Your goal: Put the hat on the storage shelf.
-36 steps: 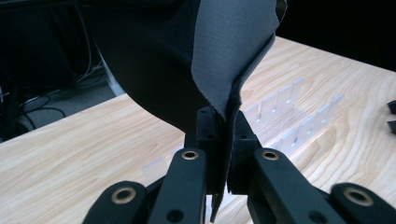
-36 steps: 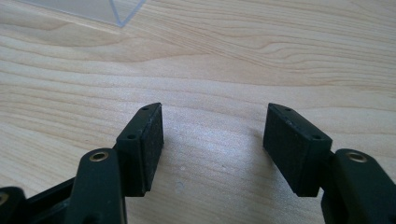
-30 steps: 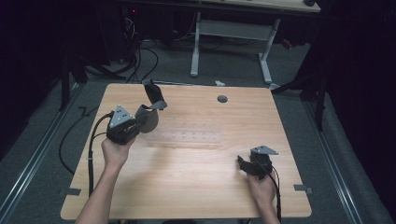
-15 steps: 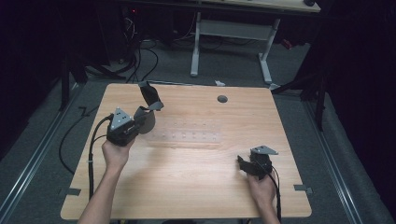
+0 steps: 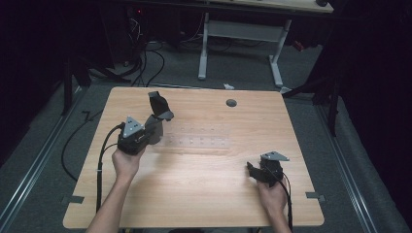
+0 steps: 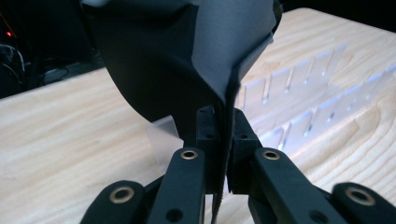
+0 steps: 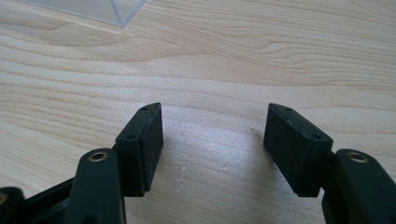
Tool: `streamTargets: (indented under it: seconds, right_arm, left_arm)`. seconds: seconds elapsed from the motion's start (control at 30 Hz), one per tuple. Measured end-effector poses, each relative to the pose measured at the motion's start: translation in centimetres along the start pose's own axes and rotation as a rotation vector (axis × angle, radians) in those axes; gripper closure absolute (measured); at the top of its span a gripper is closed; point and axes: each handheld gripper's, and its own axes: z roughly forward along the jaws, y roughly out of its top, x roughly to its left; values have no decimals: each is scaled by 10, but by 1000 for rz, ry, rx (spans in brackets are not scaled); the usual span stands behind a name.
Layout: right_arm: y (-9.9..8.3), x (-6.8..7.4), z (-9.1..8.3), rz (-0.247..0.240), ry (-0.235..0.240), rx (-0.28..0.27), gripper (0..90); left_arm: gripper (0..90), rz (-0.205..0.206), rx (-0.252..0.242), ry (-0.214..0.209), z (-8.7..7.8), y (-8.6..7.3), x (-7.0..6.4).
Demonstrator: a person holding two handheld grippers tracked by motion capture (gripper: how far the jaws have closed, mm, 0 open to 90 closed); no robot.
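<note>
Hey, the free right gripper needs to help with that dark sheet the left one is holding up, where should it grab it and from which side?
Probably the sheet's free upper edge, coming in from the person's right. The left gripper is shut on its lower edge, so the sheet stands up above the clear slotted tray with its top curling and unsupported. The right gripper is open over bare table and could close across that thin edge.

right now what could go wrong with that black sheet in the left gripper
1. The left gripper pinches the black sheet only at its lower edge, so it might slip out or tear.
2. The sheet hangs close over the clear rack and could snag its dividers.
3. The right gripper rests open, apart from the sheet, giving no support.
</note>
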Motion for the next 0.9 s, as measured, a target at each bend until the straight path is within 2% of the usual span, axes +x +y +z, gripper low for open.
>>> streamTargets:
  seconds: [0.1, 0.13, 0.23, 0.37, 0.47, 0.57, 0.63, 0.73, 0.77, 0.8, 0.9]
  right_arm:
    - [0, 0, 0, -1, 1, 1, 377]
    - [0, 0, 0, -2, 1, 0, 377]
    - [0, 0, 0, -2, 1, 1, 377]
    - [0, 0, 0, -1, 1, 1, 377]
    - [0, 0, 0, 0, 0, 0, 377]
    - [0, 0, 0, 0, 1, 0, 377]
    - [0, 0, 0, -3, 2, -1, 376]
    - [0, 0, 0, -3, 2, -1, 376]
    - [0, 0, 0, -3, 3, -1, 375]
    - [0, 0, 0, -2, 4, -1, 373]
    - [0, 0, 0, -3, 4, -1, 372]
  left_arm:
    - [849, -11, 2, 7, -3, -2, 1]
    - [813, -16, -2, 12, -3, -3, 1]
    - [610, -40, -8, 30, -8, -3, 2]
    - [436, -74, 6, 58, -21, -9, 6]
    - [366, -118, 26, 75, -35, -19, 12]
    - [338, -135, 68, 107, -47, -36, 17]
    - [332, -122, 113, 144, -53, -52, 21]
    - [314, -44, 205, 213, -54, -80, 28]
    - [297, -24, 220, 218, -54, -86, 30]
    - [245, -22, 222, 223, -55, -86, 30]
    - [247, -25, 216, 233, -55, -86, 30]
